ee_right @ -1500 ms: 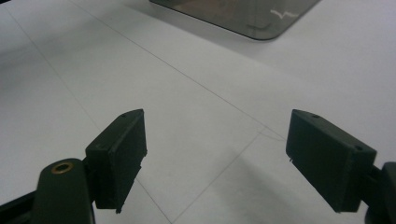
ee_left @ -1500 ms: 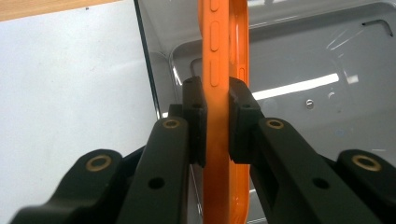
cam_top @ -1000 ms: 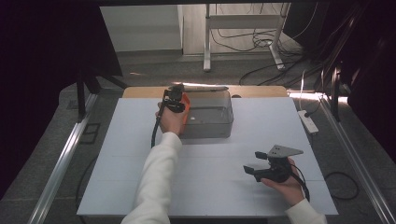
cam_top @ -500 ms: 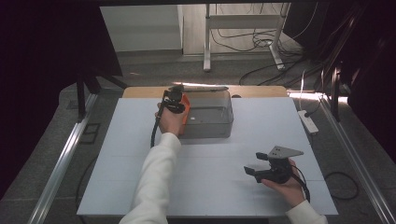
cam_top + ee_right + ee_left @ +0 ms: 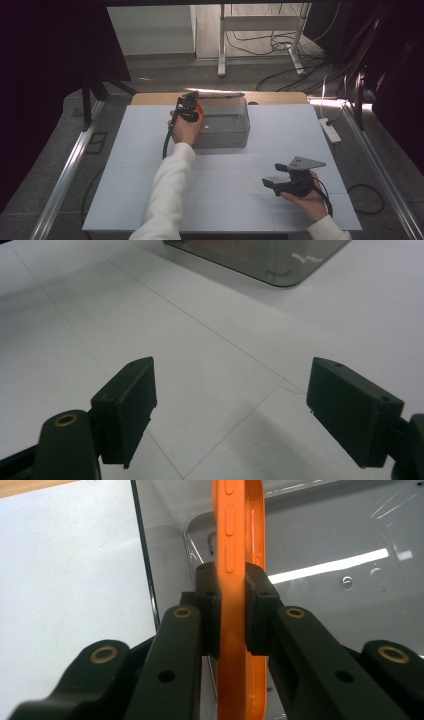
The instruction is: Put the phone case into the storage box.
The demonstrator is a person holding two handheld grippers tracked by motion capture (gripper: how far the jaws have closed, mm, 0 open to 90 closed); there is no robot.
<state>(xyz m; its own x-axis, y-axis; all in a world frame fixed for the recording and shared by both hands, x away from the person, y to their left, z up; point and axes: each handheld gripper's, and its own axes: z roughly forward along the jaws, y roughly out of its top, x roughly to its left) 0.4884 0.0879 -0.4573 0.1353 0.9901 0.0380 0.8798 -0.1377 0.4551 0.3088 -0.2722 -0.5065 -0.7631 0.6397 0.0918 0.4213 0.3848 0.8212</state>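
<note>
Clearly the left gripper (image 5: 231,615) is clamped on a flat orange plastic piece (image 5: 239,540), pads pinching its thin faces edge-on, and holds it over the near-left corner of a clear plastic bin (image 5: 222,122) at the far side of the white bench (image 5: 135,200). Judging by its look, the piece is light, stiff and rather slick, so a mid-length pinch across the flat faces suits it, and the bin's wall is the only obstacle. Well apart, the right gripper (image 5: 275,176) rests with jaws spread and empty near the bench's front edge.

High view looks down from afar; both gripper views sit close, sharing the clear bin (image 5: 222,122).
</note>
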